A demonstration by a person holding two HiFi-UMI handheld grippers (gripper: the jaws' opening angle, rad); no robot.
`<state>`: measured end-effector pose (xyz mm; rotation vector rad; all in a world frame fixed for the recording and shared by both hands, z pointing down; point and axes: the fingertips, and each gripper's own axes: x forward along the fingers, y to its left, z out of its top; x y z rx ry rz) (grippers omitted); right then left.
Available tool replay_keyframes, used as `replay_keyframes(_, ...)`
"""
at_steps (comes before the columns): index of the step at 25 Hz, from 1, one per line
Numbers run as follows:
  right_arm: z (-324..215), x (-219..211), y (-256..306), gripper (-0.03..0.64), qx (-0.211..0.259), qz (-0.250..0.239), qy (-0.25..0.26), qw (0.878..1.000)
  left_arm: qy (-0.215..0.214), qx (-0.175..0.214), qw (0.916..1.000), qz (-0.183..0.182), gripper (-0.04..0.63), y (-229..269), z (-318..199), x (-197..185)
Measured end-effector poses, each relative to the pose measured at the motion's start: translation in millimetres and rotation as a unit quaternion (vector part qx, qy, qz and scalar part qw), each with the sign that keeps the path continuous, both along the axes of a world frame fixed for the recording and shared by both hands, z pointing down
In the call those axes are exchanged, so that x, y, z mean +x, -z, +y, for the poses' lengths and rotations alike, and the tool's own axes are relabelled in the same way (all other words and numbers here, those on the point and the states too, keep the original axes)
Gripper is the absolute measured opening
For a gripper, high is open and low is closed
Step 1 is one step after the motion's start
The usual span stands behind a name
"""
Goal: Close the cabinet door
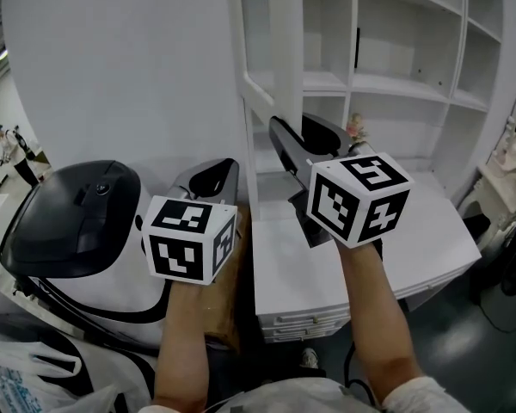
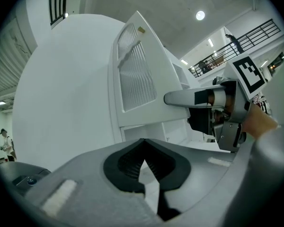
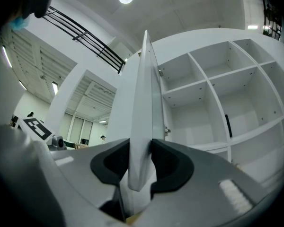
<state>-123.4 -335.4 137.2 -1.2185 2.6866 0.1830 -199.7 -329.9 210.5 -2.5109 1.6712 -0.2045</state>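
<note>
The right gripper (image 3: pixel 140 167) is clenched on the near, free edge of the cabinet door (image 3: pixel 145 98), with one black pad on each face of the white panel. The door stands open and edge-on toward the person, about square to the cabinet (image 3: pixel 213 93). Its hinges (image 3: pixel 160 72) are at the far side, on the left upright of the cabinet. Right of the door are the white open compartments. Below them a white tabletop (image 1: pixel 413 239) with drawers reaches toward the person. The space over this tabletop, between the door and the shelves, is open; only the right hand is in it.

The left gripper (image 2: pixel 143 151) has its jaws together and grasps nothing. It hovers left of the door, near it but apart, on the side where the door has a ribbed panel (image 2: pixel 135 74). Farther left is a plain white wall (image 1: pixel 120 67). A black and white machine (image 1: pixel 69 222) stands just beside the left gripper, so the room on that side is narrow.

The marker cube (image 1: pixel 357 198) on each gripper shows only black and white square patterns. A plastic bag (image 1: pixel 21 384) at the near left has blue print, too small to read.
</note>
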Motion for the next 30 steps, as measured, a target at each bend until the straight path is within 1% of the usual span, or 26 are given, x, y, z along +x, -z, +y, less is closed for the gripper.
replay_keyframes(7, -5.3, 15.0, -1.2, 0.112, -0.002, 0.004, 0.012, 1.000, -0.009, 0.002, 1.0000, -0.002, 0.000, 0.5, -12.5, 21.9)
replay_keyframes(13, -17.5, 38.4, -1.1, 0.090, -0.003, 0.003, 0.002, 1.000, -0.015, 0.006, 0.9999, -0.003, 0.000, 5.0, -25.1, 43.5)
replay_keyframes(23, -38.4, 68.8, -0.8, 0.077, -0.014, 0.006, 0.007, 1.000, -0.020, 0.009, 0.9998, -0.006, 0.000, 10.2, -44.2, 74.0)
replay_keyframes(30, -53.5, 88.1, -1.4, 0.077, -0.014, -0.003, 0.011, 1.000, -0.025, 0.010, 0.9996, -0.007, 0.000, 9.2, -57.8, 91.7)
